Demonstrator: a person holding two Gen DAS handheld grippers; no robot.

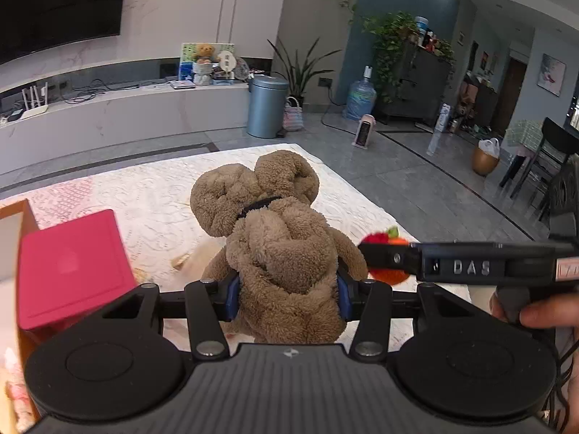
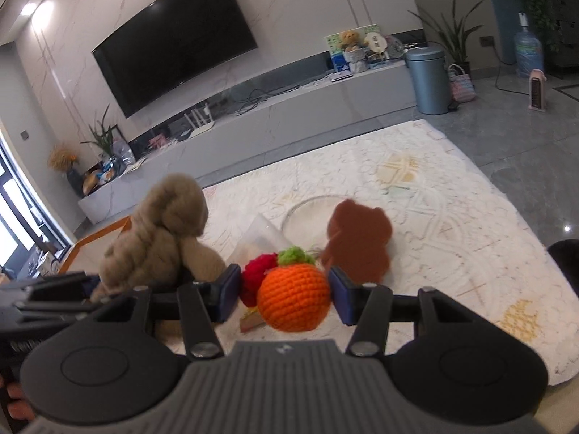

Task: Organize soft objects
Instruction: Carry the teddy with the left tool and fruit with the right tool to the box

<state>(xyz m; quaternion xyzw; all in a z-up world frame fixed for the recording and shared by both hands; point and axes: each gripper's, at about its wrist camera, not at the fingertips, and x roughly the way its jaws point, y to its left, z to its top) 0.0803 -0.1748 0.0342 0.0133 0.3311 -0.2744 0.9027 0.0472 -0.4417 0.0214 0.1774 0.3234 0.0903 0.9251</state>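
While the left gripper point(image 1: 287, 298) squeezes the brown plush bunny point(image 1: 278, 249), the right gripper point(image 2: 286, 294) clamps a crocheted orange point(image 2: 294, 298) beside it.

place: home living room | wall: large black curved television point(image 2: 173, 43) on white marble-look panelling | below: long white low media console point(image 2: 289, 108) strewn with cables | floor: grey tiles, cream patterned play mat point(image 2: 452, 217) | also: blue-grey pedal bin point(image 1: 266, 105), leafy potted plants point(image 1: 392, 41), blue water-cooler bottle point(image 1: 360, 98), black dining chair point(image 1: 550, 155)
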